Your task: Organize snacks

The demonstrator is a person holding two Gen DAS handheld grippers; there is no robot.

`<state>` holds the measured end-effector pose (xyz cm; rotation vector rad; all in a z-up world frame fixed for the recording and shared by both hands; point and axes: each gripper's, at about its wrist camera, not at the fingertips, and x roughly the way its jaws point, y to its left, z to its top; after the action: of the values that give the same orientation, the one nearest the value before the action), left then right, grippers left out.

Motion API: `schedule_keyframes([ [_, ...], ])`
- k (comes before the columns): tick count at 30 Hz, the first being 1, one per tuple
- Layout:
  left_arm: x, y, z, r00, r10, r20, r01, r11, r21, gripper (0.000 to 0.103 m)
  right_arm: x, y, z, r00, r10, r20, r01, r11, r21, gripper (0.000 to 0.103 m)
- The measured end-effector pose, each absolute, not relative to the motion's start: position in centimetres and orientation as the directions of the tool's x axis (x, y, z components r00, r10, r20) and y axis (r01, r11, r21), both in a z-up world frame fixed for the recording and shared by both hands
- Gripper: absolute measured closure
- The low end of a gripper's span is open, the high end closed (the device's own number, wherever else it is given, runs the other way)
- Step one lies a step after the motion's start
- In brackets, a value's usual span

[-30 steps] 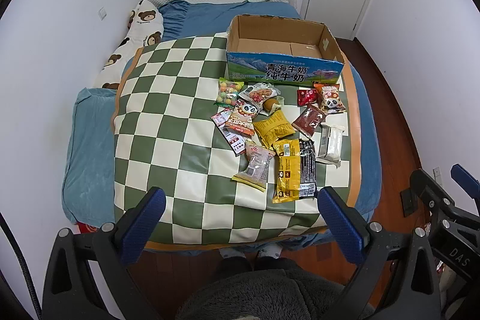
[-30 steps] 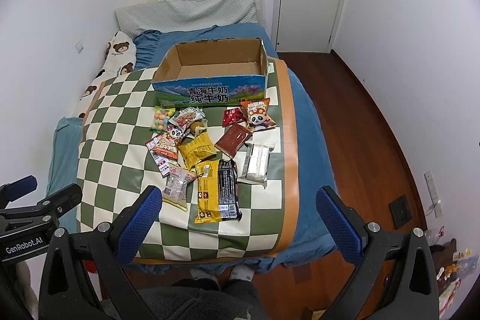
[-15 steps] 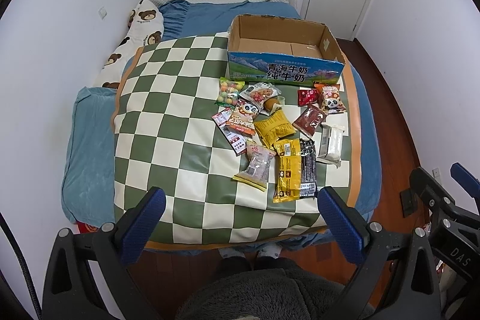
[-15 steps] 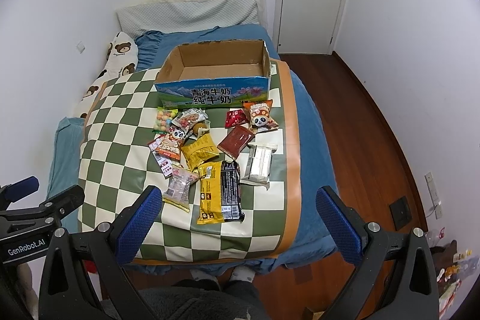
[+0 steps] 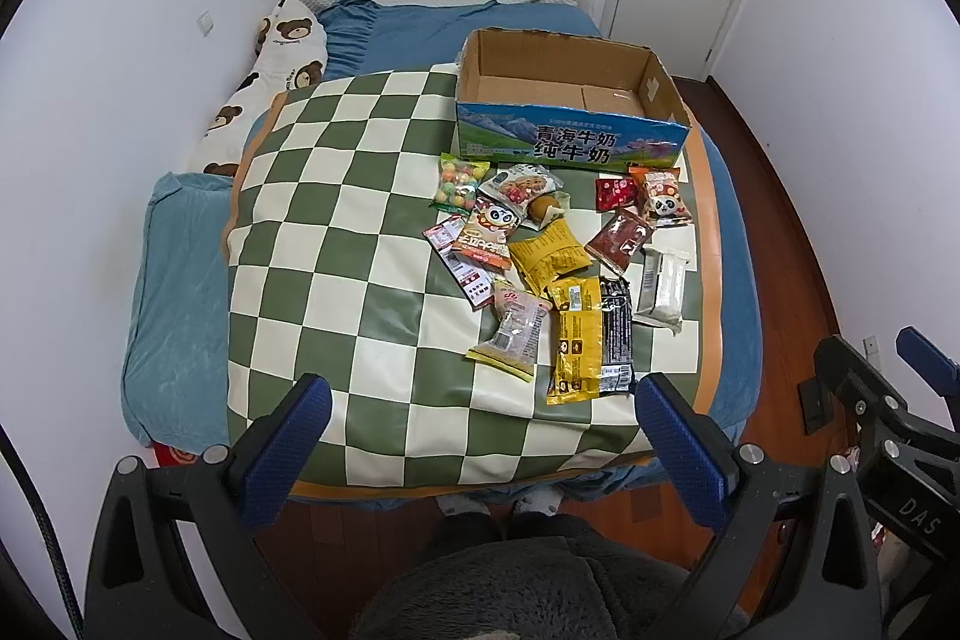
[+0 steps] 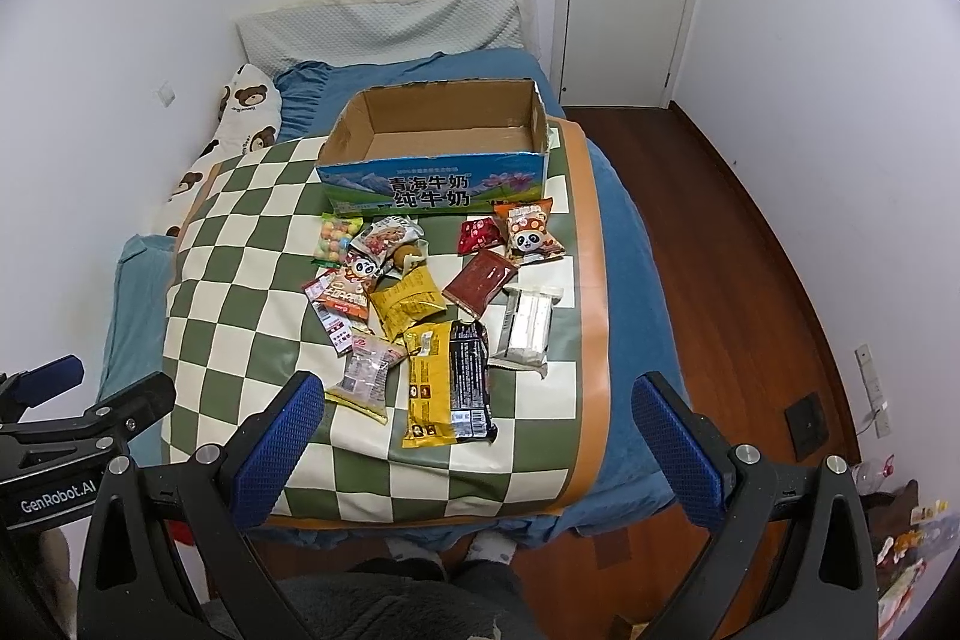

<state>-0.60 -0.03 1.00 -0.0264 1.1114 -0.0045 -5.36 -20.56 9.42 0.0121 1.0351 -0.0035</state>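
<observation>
Both the left claw (image 5: 480, 421) and the right claw (image 6: 477, 418) hang spread wide and empty above the bed's near edge. Just ahead lie the yellow bar wrapper (image 6: 427, 383) and black bar wrapper (image 6: 471, 379): light, crinkly, probably slippery, so pinch a sealed end. Beyond the snack pile sits the empty milk carton box (image 6: 435, 187).

Snack pkts (image 5: 558, 268) on mat (image 5: 336, 244), box (image 5: 570, 112) behind
</observation>
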Motion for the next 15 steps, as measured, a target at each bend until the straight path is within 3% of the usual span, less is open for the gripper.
schedule_keyframes([
  [7, 1.5, 0.5, -2.3, 0.456, -0.009, -0.89, -0.007, 1.0, -0.014, 0.0, -4.5, -20.9, 7.2, 0.484, 0.029, -0.874, 0.027, 0.998, 0.048, 0.0],
  [12, 6.4, 0.4, -10.2, 0.349, 0.063, -0.935, -0.004, 0.998, 0.066, 0.0, -2.3, -21.8, 0.5, 0.421, 0.065, -0.905, 0.048, 0.995, 0.093, 0.0],
  [15, 9.3, -0.5, -15.6, 0.259, 0.037, -0.965, 0.037, 0.998, 0.049, 0.002, -0.6, -22.7, -4.7, 0.364, 0.076, -0.928, 0.084, 0.99, 0.114, 0.003],
])
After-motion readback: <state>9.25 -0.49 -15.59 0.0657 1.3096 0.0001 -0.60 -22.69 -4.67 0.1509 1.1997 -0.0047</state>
